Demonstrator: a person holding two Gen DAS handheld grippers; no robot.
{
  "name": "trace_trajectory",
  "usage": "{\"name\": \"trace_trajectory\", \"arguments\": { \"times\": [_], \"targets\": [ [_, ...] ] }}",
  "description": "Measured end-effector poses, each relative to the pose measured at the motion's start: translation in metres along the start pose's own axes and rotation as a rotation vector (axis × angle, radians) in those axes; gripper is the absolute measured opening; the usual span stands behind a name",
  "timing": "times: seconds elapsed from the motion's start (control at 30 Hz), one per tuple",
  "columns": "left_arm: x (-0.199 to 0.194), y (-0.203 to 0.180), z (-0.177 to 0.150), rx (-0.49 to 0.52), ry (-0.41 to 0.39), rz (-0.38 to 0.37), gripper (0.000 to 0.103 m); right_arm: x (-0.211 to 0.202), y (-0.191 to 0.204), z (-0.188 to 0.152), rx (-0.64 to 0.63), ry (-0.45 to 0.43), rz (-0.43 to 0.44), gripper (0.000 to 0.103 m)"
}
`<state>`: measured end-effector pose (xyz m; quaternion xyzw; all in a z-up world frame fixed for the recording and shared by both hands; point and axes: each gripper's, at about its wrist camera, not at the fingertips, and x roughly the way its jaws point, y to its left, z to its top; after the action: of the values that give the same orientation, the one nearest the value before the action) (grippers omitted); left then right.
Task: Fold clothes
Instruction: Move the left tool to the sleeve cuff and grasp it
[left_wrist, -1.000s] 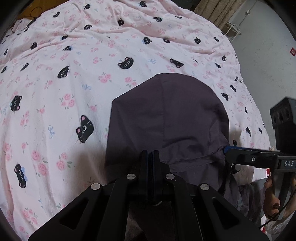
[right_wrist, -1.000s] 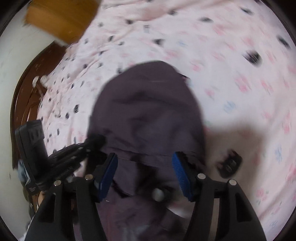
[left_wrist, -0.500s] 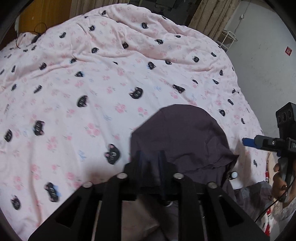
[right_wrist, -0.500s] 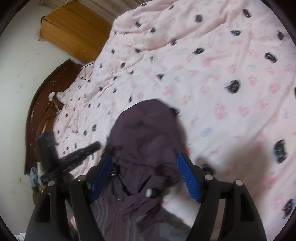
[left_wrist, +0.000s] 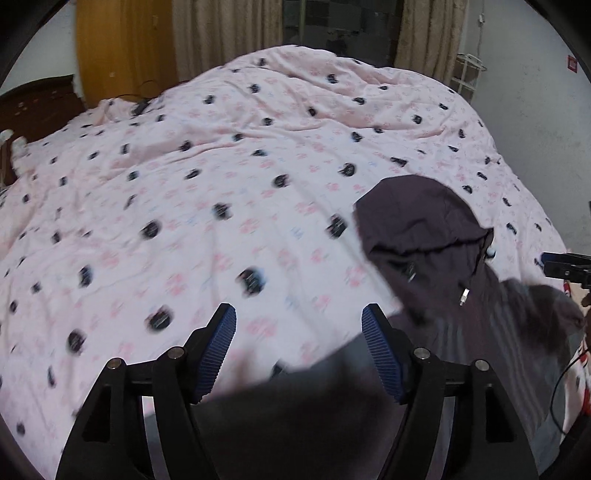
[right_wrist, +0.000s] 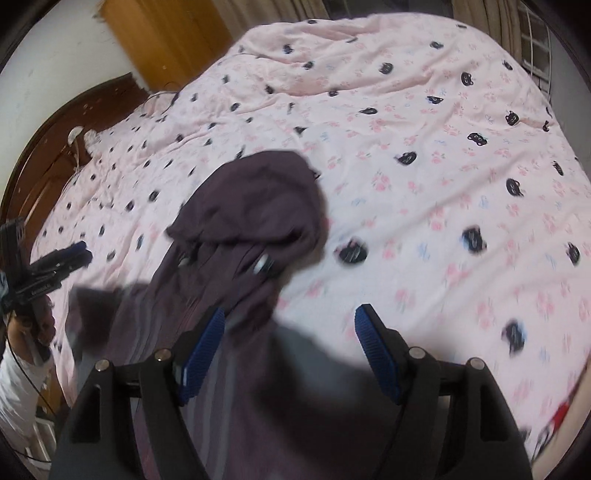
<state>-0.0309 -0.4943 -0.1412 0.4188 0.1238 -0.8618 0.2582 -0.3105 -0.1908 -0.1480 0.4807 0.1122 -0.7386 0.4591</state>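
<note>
A dark purple hooded jacket (left_wrist: 424, 229) lies on the pink cat-print bed cover (left_wrist: 221, 192), hood toward the far side and body trailing to the near edge. Its zip pull (left_wrist: 464, 295) shows below the hood. My left gripper (left_wrist: 298, 314) is open over the cover, left of the hood, with nothing between its blue pads (left_wrist: 218, 347). In the right wrist view the jacket (right_wrist: 255, 206) runs under my right gripper (right_wrist: 291, 312), which is open; blurred dark cloth fills the space low between its fingers. Each gripper shows in the other's view: the left gripper (right_wrist: 70, 256), the right gripper (left_wrist: 554, 264).
A dark wooden headboard (right_wrist: 48, 162) and an orange-brown wardrobe (left_wrist: 122, 51) stand beyond the bed, with curtains (left_wrist: 221, 37) behind. A white wire rack (left_wrist: 469, 74) stands by the grey wall (left_wrist: 535, 110). A hand (right_wrist: 33, 325) holds the left gripper at the bed's edge.
My left gripper, shut on the jacket before, is now open and has drawn back and leftward off the cloth. The right gripper stayed open and pulled back; more of the jacket shows.
</note>
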Motion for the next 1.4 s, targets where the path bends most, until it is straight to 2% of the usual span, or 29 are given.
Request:
{"name": "trace_trajectory", "arguments": {
  "times": [0.23, 0.3, 0.47, 0.53, 0.7, 0.83, 0.97, 1.37, 1.4],
  "targets": [
    [-0.040, 0.058, -0.088, -0.088, 0.011, 0.194, 0.067, -0.025, 0.057, -0.062, -0.087, -0.025, -0.053, 0.076],
    [-0.045, 0.071, -0.107, -0.128, 0.033, 0.212, 0.067, -0.024, 0.070, -0.075, -0.090, -0.017, -0.057, 0.076],
    [-0.054, 0.094, -0.150, -0.252, 0.050, 0.149, 0.067, -0.021, 0.105, -0.102, -0.107, -0.026, -0.089, 0.076],
    [-0.054, 0.098, -0.160, -0.286, 0.046, 0.107, 0.067, -0.020, 0.126, -0.115, -0.126, -0.030, -0.101, 0.076],
    [-0.045, 0.112, -0.173, -0.415, -0.005, -0.076, 0.067, -0.015, 0.162, -0.136, -0.168, -0.010, -0.096, 0.076],
    [-0.029, 0.134, -0.182, -0.560, -0.015, -0.195, 0.067, -0.018, 0.179, -0.145, -0.195, -0.001, -0.101, 0.076],
    [-0.022, 0.155, -0.198, -0.734, -0.059, -0.353, 0.067, -0.022, 0.187, -0.149, -0.212, 0.002, -0.116, 0.076],
    [-0.003, 0.146, -0.202, -0.931, -0.064, -0.693, 0.067, -0.023, 0.202, -0.154, -0.234, 0.005, -0.126, 0.076],
    [-0.003, 0.146, -0.202, -0.937, -0.070, -0.689, 0.067, -0.023, 0.203, -0.154, -0.238, 0.005, -0.128, 0.076]
  ]
}}
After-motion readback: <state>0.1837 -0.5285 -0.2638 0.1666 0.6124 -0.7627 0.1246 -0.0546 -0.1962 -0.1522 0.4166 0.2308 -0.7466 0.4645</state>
